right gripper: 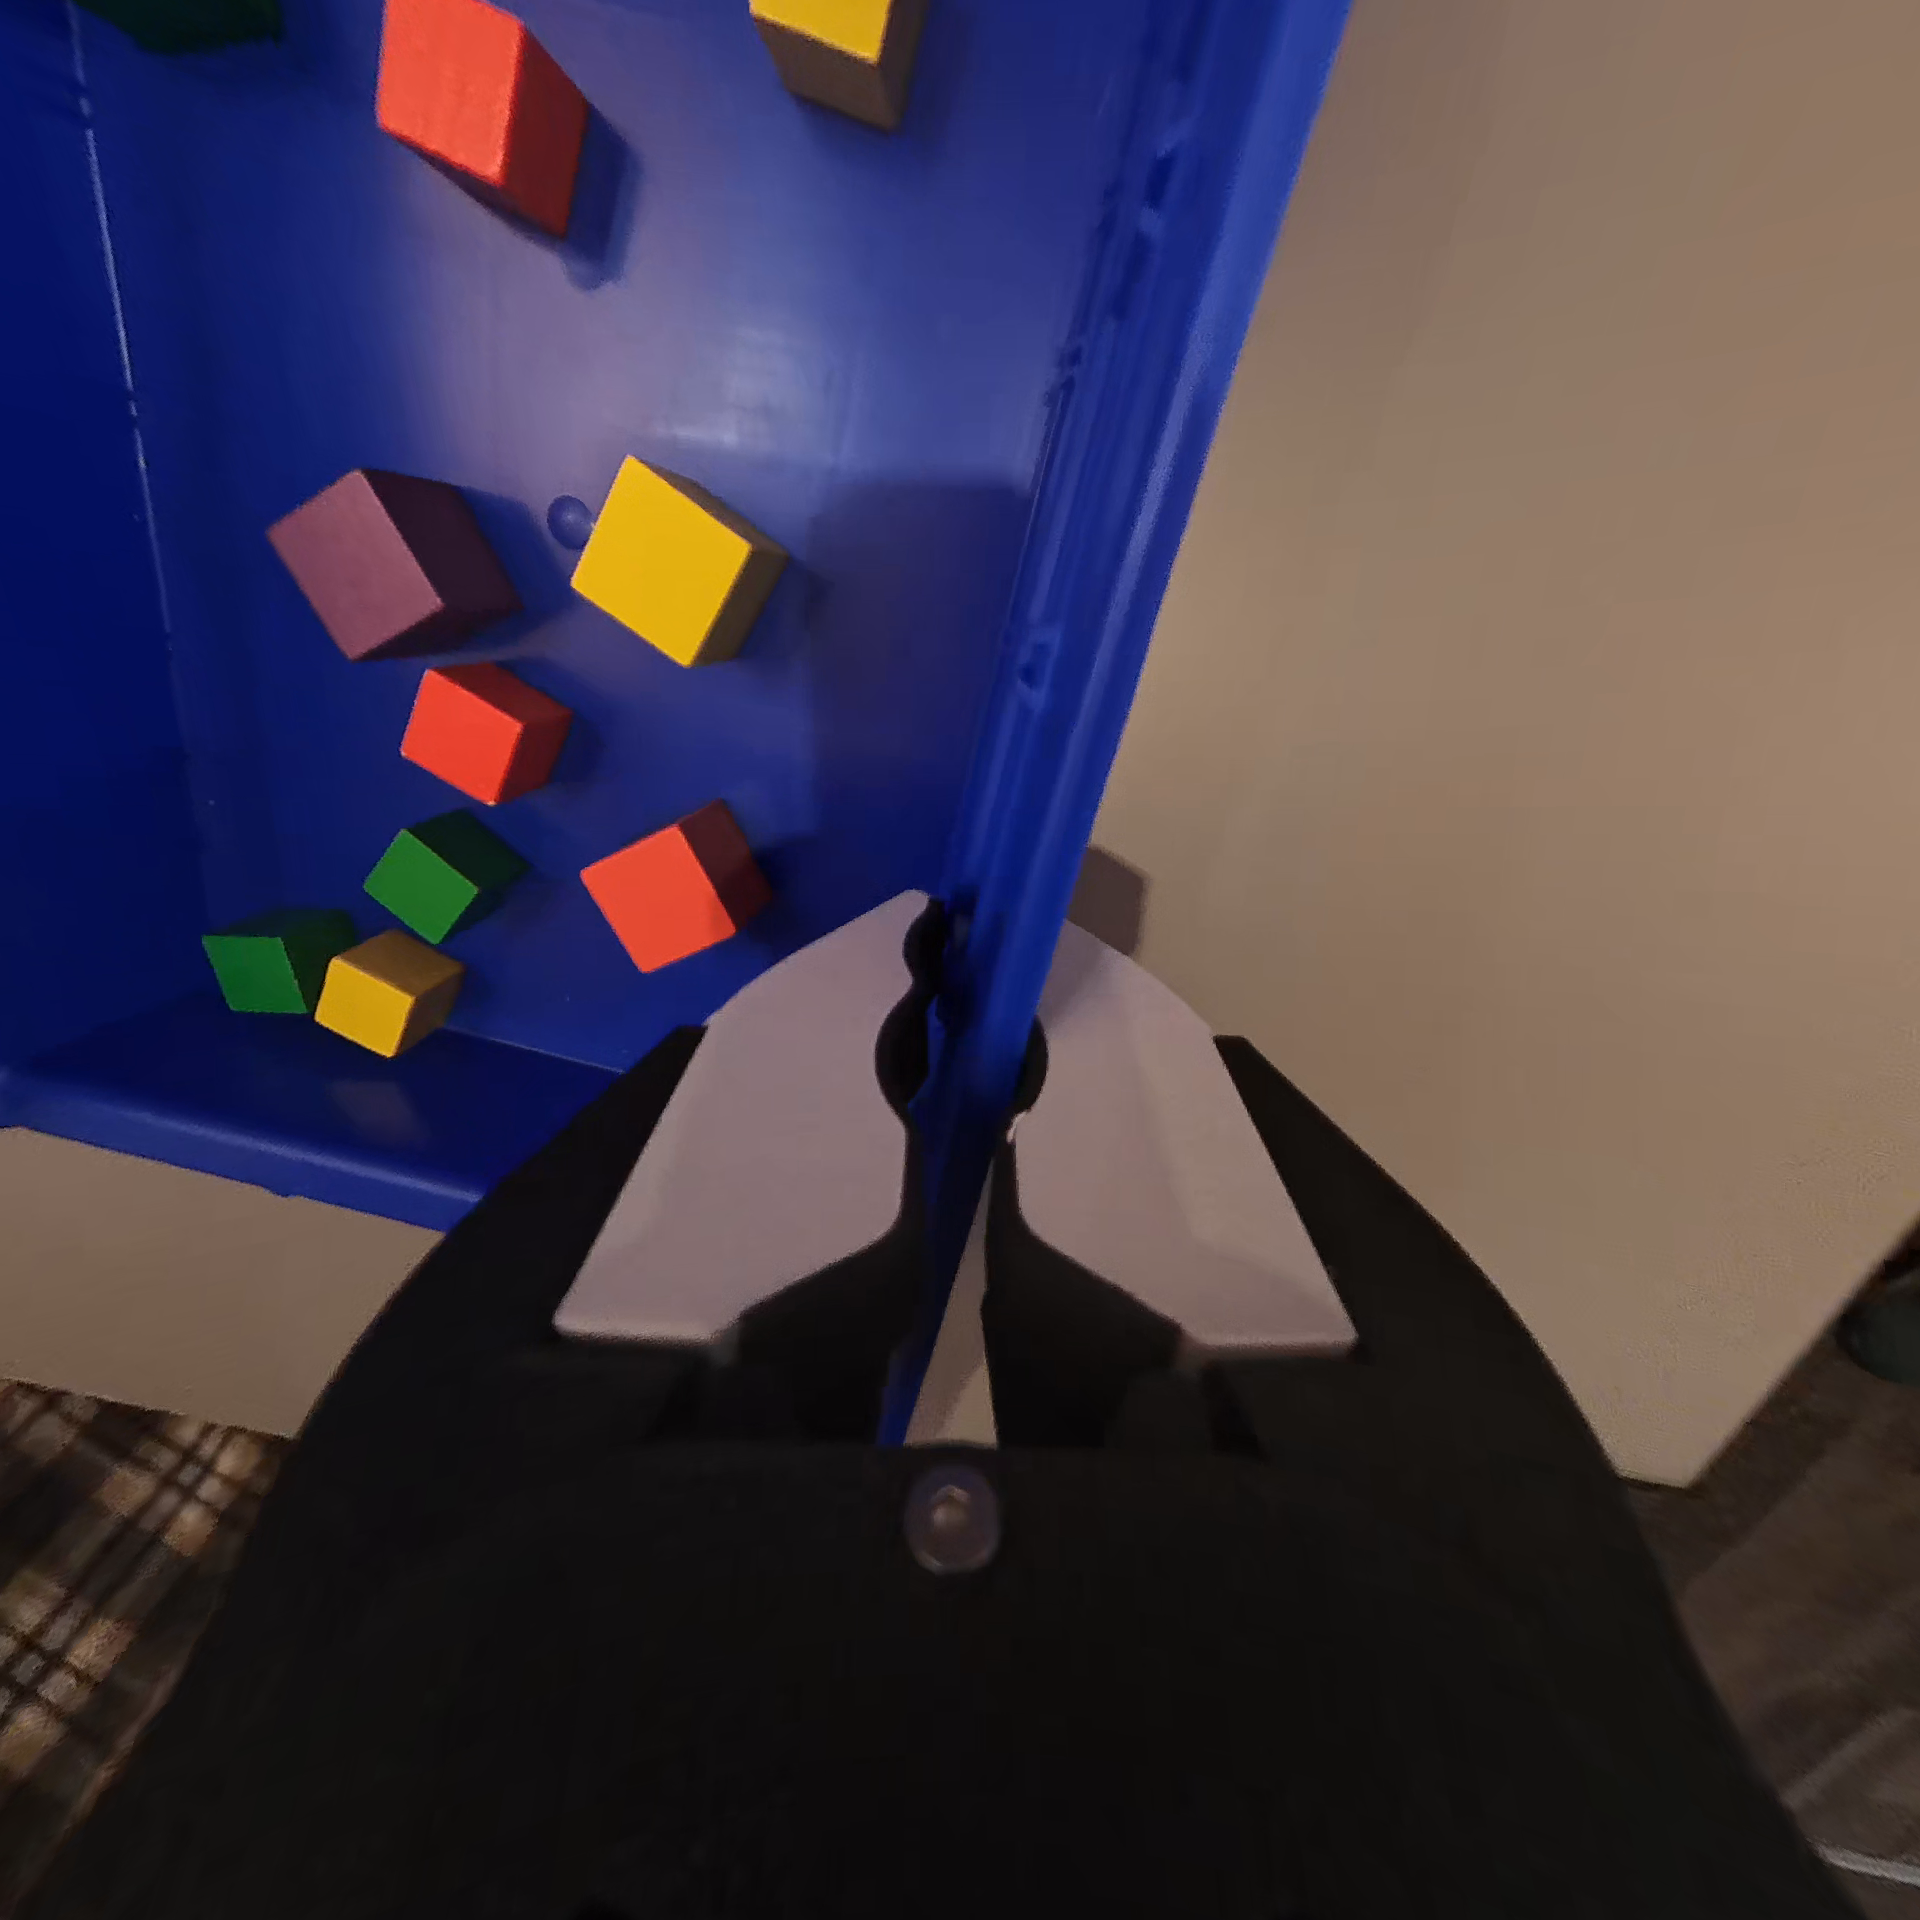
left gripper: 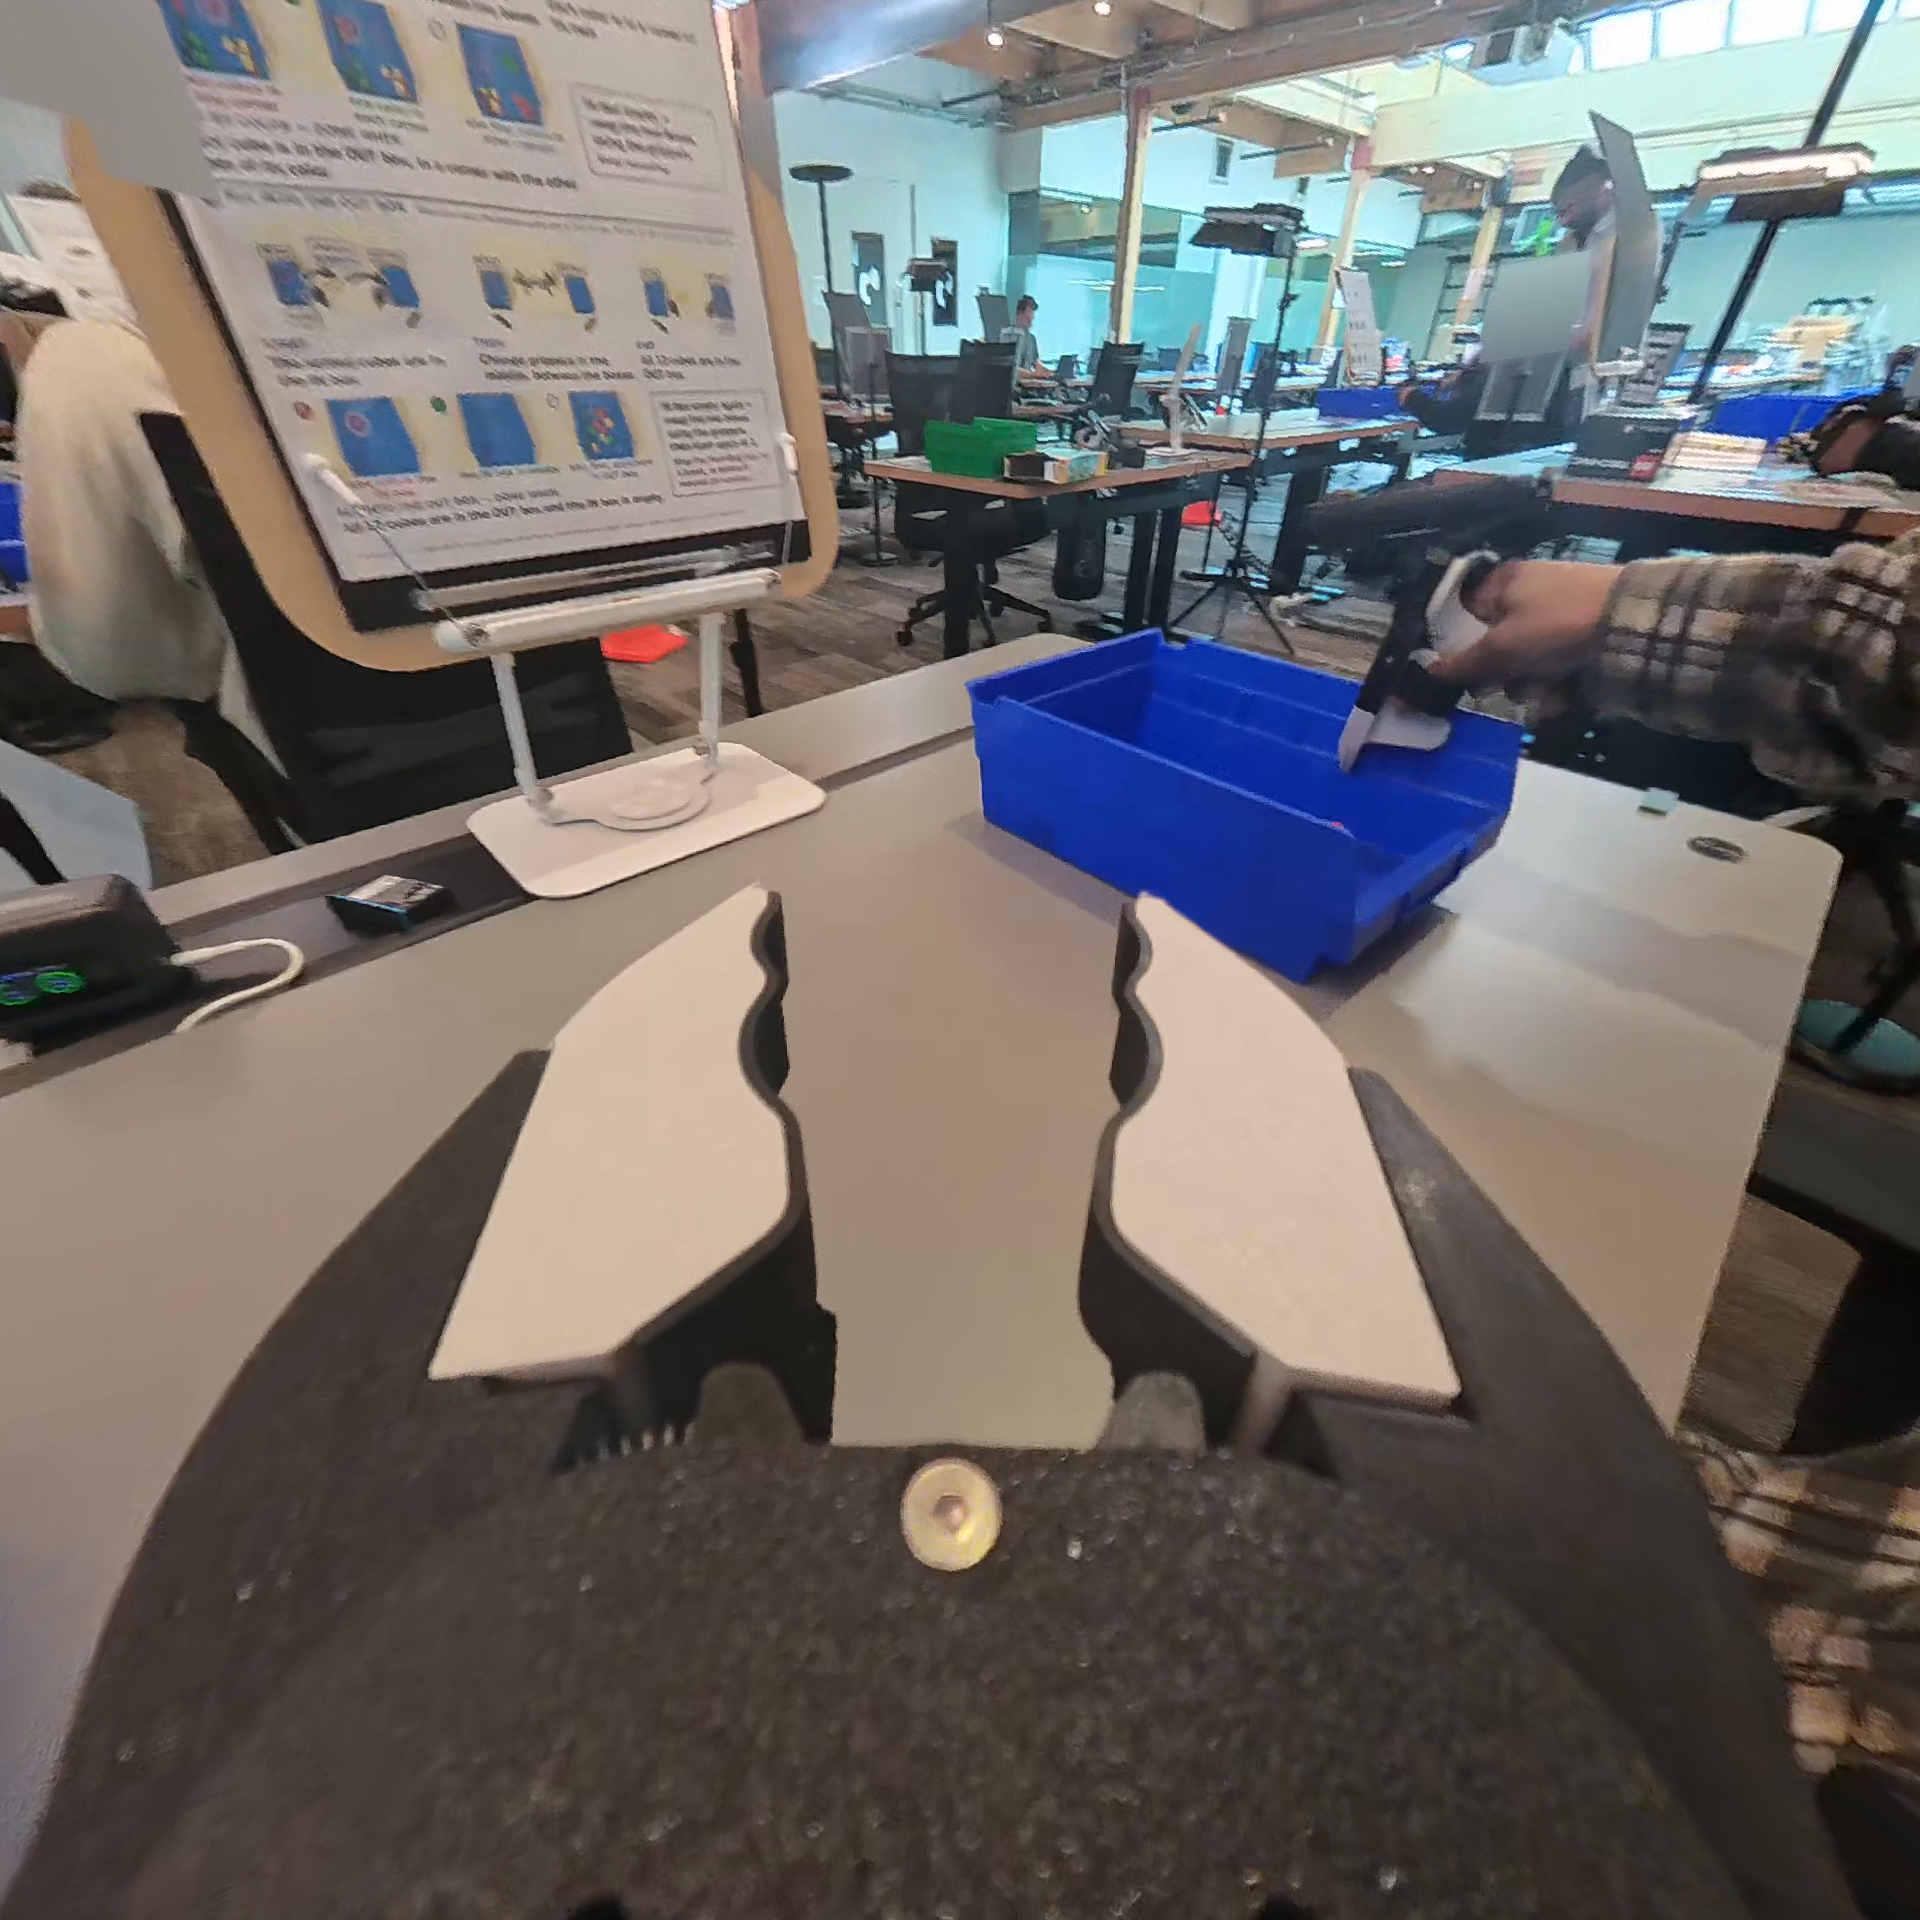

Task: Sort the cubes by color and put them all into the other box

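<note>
A blue box (left gripper: 1195,821) stands on the grey table at the right. My right gripper (right gripper: 961,935) is shut on the box's side wall (right gripper: 1122,436), one finger inside and one outside; it also shows in the left wrist view (left gripper: 1387,727), held by a hand. Inside the box lie loose cubes: several red (right gripper: 665,894), yellow (right gripper: 665,561), two green (right gripper: 431,883) and one purple (right gripper: 374,566). My left gripper (left gripper: 951,914) is open and empty above the bare table, left of and short of the box. No second box shows.
A white stand (left gripper: 644,810) holds an instruction sheet at the back left. A black device with a white cable (left gripper: 83,956) and a small black pack (left gripper: 390,899) lie at the left. The table's right edge (left gripper: 1787,987) is close to the box.
</note>
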A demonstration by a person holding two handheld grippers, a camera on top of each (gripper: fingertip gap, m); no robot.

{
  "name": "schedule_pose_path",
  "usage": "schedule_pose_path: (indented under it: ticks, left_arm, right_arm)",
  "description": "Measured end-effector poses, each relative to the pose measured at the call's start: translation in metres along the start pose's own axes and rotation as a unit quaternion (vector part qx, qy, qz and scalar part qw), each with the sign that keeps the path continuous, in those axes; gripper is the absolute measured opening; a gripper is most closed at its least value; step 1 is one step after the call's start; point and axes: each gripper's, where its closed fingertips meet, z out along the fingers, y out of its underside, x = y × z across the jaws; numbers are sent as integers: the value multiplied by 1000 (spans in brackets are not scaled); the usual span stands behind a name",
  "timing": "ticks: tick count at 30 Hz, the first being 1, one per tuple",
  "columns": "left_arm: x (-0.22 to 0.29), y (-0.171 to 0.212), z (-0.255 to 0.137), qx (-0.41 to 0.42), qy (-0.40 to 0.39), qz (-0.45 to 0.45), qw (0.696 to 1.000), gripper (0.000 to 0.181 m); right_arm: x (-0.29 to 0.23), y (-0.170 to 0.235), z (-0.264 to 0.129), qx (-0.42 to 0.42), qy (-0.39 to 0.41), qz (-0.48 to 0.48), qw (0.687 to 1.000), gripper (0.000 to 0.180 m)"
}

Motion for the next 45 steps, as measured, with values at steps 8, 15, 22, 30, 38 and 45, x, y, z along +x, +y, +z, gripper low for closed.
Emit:
schedule_pose_path:
  ticks: [8, 15, 22, 30, 38, 45]
  left_arm:
    - [-24, -11, -27, 2, -51, 7, 999, 60]
    - [-48, -19, -50, 16, -89, -1, 996, 60]
    - [-68, -21, -64, 26, -110, -16, 993, 60]
    - [-82, -18, -75, 29, -121, -40, 991, 60]
    - [-94, -24, -93, 46, -134, -56, 988, 60]
    - [-98, -28, -101, 55, -140, -57, 987, 60]
  right_arm:
    - [-122, -10, 13, -9, -7, -29, 1000, 7]
    - [-225, -29, 26, -27, -20, -50, 998, 7]
    - [-325, -58, 40, -27, -68, -58, 996, 8]
    - [-403, -74, 49, -20, -95, -41, 994, 8]
    - [-452, -69, 52, -21, -130, -19, 991, 12]
    - [-472, -70, 53, -22, -144, -34, 989, 17]
